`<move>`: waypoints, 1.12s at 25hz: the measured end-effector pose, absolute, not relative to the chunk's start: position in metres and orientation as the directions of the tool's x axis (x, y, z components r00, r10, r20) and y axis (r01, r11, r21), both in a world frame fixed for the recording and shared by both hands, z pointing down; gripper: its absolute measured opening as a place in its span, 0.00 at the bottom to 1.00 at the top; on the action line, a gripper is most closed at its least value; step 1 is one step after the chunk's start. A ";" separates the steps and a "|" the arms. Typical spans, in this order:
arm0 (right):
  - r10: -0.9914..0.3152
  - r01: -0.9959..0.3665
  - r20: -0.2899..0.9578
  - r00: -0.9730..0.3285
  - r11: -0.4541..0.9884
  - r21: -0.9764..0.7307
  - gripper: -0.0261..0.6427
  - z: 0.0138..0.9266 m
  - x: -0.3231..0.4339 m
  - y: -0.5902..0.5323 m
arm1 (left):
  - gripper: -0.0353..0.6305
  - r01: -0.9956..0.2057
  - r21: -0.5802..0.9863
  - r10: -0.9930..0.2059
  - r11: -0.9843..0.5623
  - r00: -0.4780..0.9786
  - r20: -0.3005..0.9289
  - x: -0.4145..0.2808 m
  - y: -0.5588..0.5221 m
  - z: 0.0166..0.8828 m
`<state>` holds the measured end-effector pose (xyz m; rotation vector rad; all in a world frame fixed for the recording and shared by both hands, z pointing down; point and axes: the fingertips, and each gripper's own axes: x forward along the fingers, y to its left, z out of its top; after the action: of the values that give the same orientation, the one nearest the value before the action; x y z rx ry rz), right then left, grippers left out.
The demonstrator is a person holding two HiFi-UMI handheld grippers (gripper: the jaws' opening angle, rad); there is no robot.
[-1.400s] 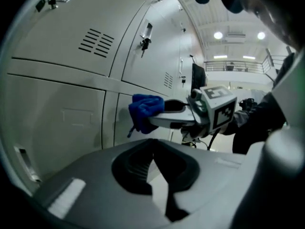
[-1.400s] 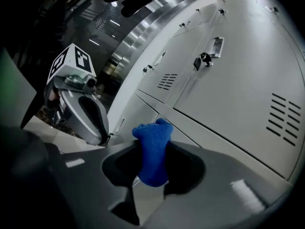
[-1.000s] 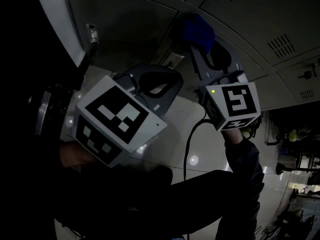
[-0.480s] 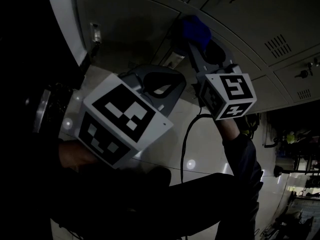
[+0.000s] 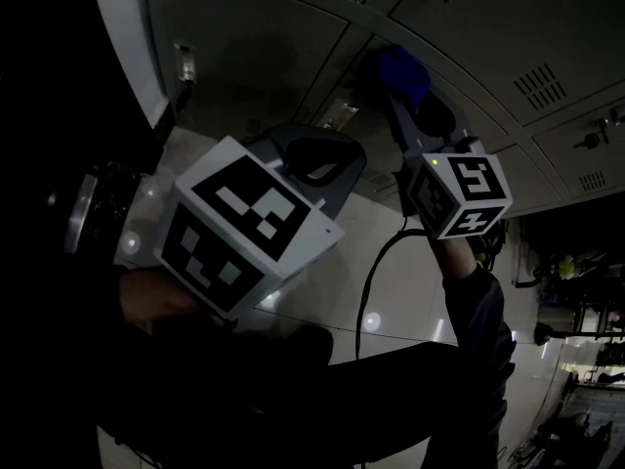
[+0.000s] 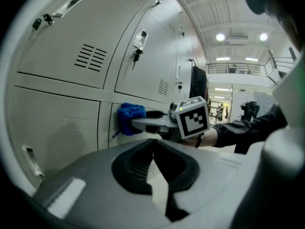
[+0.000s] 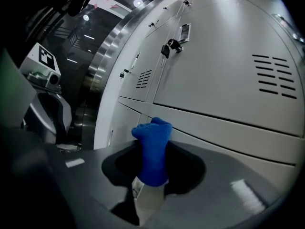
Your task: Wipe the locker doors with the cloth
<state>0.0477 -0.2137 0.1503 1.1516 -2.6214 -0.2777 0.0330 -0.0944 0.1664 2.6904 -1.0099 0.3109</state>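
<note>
A blue cloth (image 5: pixel 401 72) is pinched in my right gripper (image 5: pixel 398 94), which is shut on it and presses it against a grey locker door (image 5: pixel 256 49) near the seam between doors. In the right gripper view the cloth (image 7: pixel 152 151) stands up between the jaws, touching the lower door (image 7: pixel 224 75). My left gripper (image 6: pixel 153 146) is shut with nothing in it and is held back from the lockers (image 6: pixel 57 123). From it I see the cloth (image 6: pixel 129 118) and the right gripper (image 6: pixel 151 125) to its side. In the head view the left gripper (image 5: pixel 317 154) sits lower left.
Keys hang from locks (image 7: pixel 167 49) on upper doors, and vent slots (image 7: pixel 276 75) mark each door. A steel frame (image 7: pixel 102 75) borders the lockers. A black cable (image 5: pixel 369 286) hangs over the glossy tiled floor (image 5: pixel 400 291). A dark sleeve (image 5: pixel 479 311) reaches up behind the right gripper.
The right gripper and the blue cloth have slid a little to the right along the locker door. The left gripper has shifted slightly upward.
</note>
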 end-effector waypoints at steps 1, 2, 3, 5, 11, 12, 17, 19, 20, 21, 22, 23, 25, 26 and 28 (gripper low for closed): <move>-0.746 -0.695 0.164 -0.646 0.663 0.278 0.22 0.151 0.052 -0.214 | 0.02 -0.662 0.157 -0.610 -0.733 0.741 0.281 0.035 -0.094 0.165; -0.749 -0.699 0.165 -0.642 0.660 0.277 0.22 0.151 0.056 -0.214 | 0.02 -0.658 0.157 -0.607 -0.736 0.745 0.278 0.036 -0.093 0.164; -0.752 -0.702 0.166 -0.638 0.657 0.276 0.22 0.151 0.061 -0.214 | 0.02 -0.655 0.158 -0.605 -0.739 0.748 0.275 0.038 -0.092 0.163; -0.758 -0.712 0.164 -0.631 0.650 0.266 0.22 0.150 0.071 -0.214 | 0.02 -0.655 0.157 -0.605 -0.739 0.749 0.272 0.039 -0.091 0.162; -0.784 -0.740 0.163 -0.599 0.620 0.261 0.22 0.149 0.100 -0.214 | 0.02 -0.645 0.162 -0.595 -0.746 0.756 0.273 0.043 -0.092 0.164; -0.788 -0.745 0.163 -0.593 0.614 0.259 0.22 0.148 0.105 -0.213 | 0.02 -0.648 0.162 -0.597 -0.744 0.754 0.274 0.043 -0.093 0.164; -0.810 -0.771 0.162 -0.564 0.587 0.248 0.23 0.146 0.135 -0.215 | 0.02 -0.661 0.184 -0.606 -0.728 0.745 0.278 0.038 -0.097 0.168; -0.817 -0.780 0.163 -0.554 0.577 0.243 0.23 0.146 0.145 -0.215 | 0.02 -0.661 0.185 -0.609 -0.727 0.746 0.271 0.038 -0.097 0.166; -0.821 -0.785 0.163 -0.548 0.572 0.238 0.23 0.146 0.151 -0.214 | 0.02 -0.661 0.180 -0.611 -0.728 0.746 0.267 0.039 -0.097 0.165; -0.825 -0.791 0.164 -0.541 0.565 0.235 0.23 0.147 0.157 -0.214 | 0.02 -0.660 0.172 -0.612 -0.731 0.746 0.262 0.040 -0.097 0.164; -0.831 -0.797 0.164 -0.531 0.556 0.234 0.23 0.147 0.164 -0.214 | 0.02 -0.659 0.165 -0.612 -0.734 0.747 0.260 0.041 -0.096 0.163; -0.838 -0.804 0.165 -0.521 0.546 0.234 0.23 0.148 0.172 -0.213 | 0.02 -0.658 0.164 -0.612 -0.735 0.747 0.259 0.041 -0.096 0.163; -0.851 -0.822 0.166 -0.498 0.524 0.222 0.24 0.149 0.190 -0.213 | 0.02 -0.660 0.177 -0.612 -0.730 0.747 0.260 0.040 -0.097 0.164; -0.857 -0.832 0.164 -0.488 0.514 0.211 0.24 0.150 0.199 -0.213 | 0.02 -0.661 0.185 -0.612 -0.727 0.746 0.263 0.040 -0.097 0.164; -0.867 -0.848 0.161 -0.471 0.495 0.190 0.25 0.149 0.215 -0.214 | 0.02 -0.664 0.185 -0.615 -0.725 0.744 0.260 0.040 -0.097 0.164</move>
<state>0.2150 -0.2135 0.1493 1.4642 -2.5057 -0.1221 0.0397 -0.0968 0.1636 2.6796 -1.0030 0.2622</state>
